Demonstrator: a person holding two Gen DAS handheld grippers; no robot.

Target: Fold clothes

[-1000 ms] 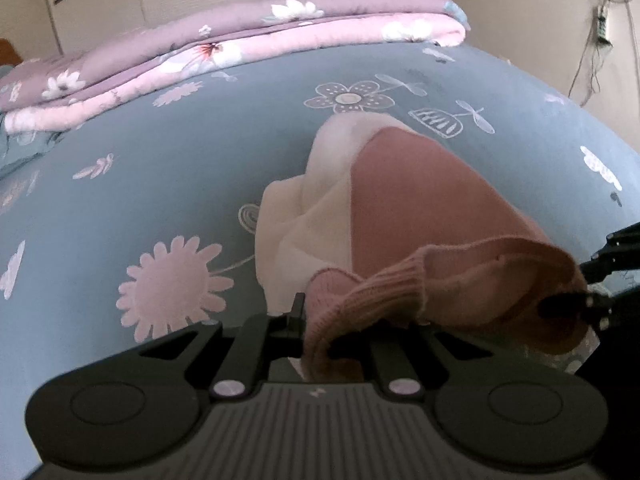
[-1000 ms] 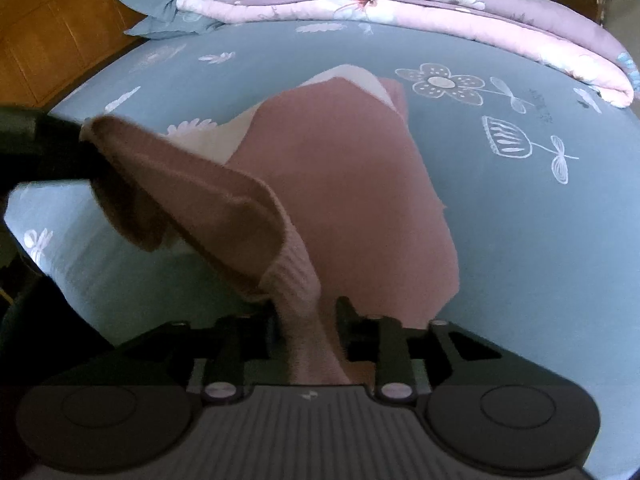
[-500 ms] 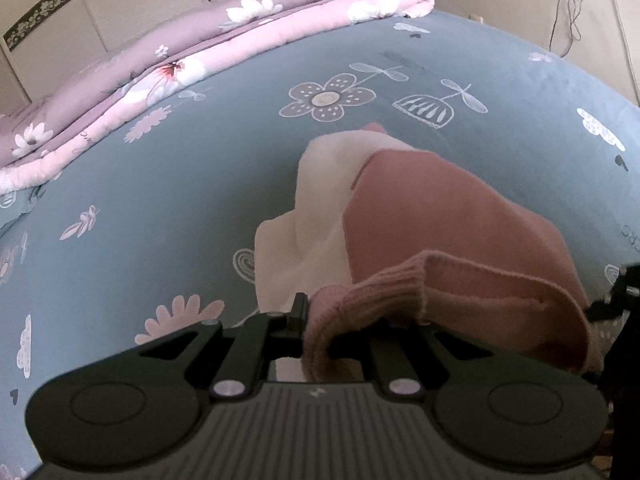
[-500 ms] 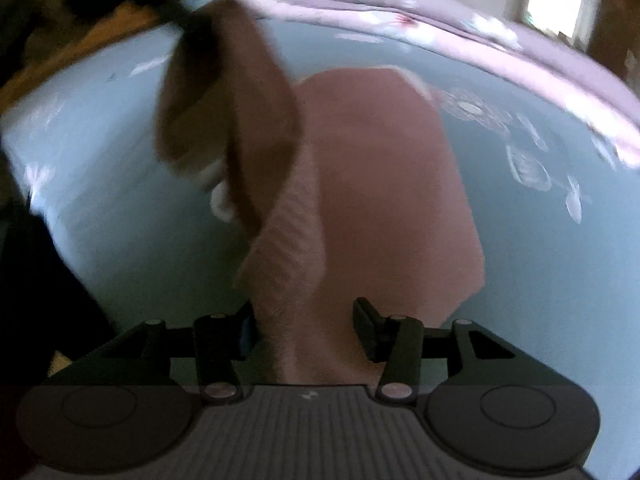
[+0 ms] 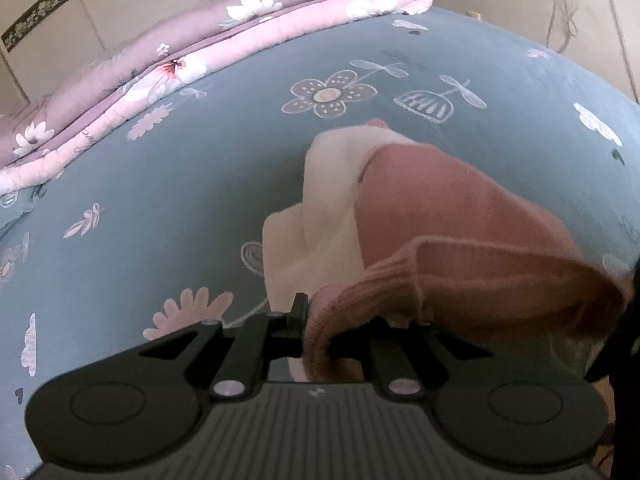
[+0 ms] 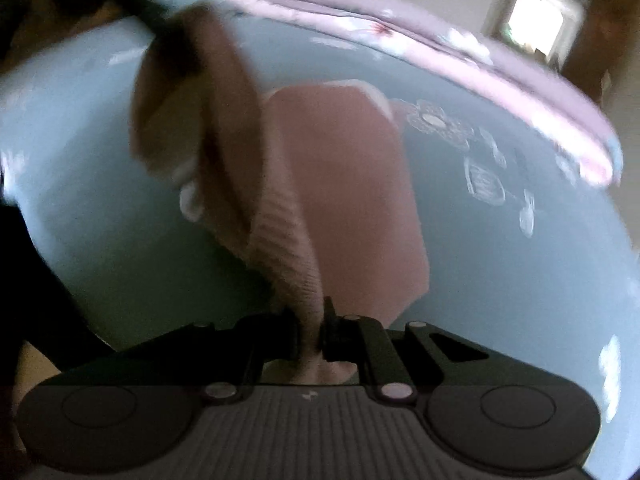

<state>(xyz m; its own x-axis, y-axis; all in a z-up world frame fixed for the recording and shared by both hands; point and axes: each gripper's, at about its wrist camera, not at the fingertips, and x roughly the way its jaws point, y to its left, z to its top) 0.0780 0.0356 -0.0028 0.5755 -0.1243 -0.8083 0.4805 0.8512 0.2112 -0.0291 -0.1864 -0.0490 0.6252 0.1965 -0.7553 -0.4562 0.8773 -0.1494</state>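
Left wrist view: left gripper (image 5: 316,324) clamped on ribbed hem of pink sweater (image 5: 452,216), hem raised off blue bedsheet (image 5: 168,184). Right wrist view, blurred: right gripper (image 6: 310,332), jaws just closing, pinches same hem further along. Sweater body, cream panel (image 5: 320,216) beneath, lies on sheet beyond hem; folded quilt (image 5: 248,36) well beyond. Step in hand, judged: hem lifted for fold. Next move calls for carrying hem over body toward quilt, both grips level, cloth taut.
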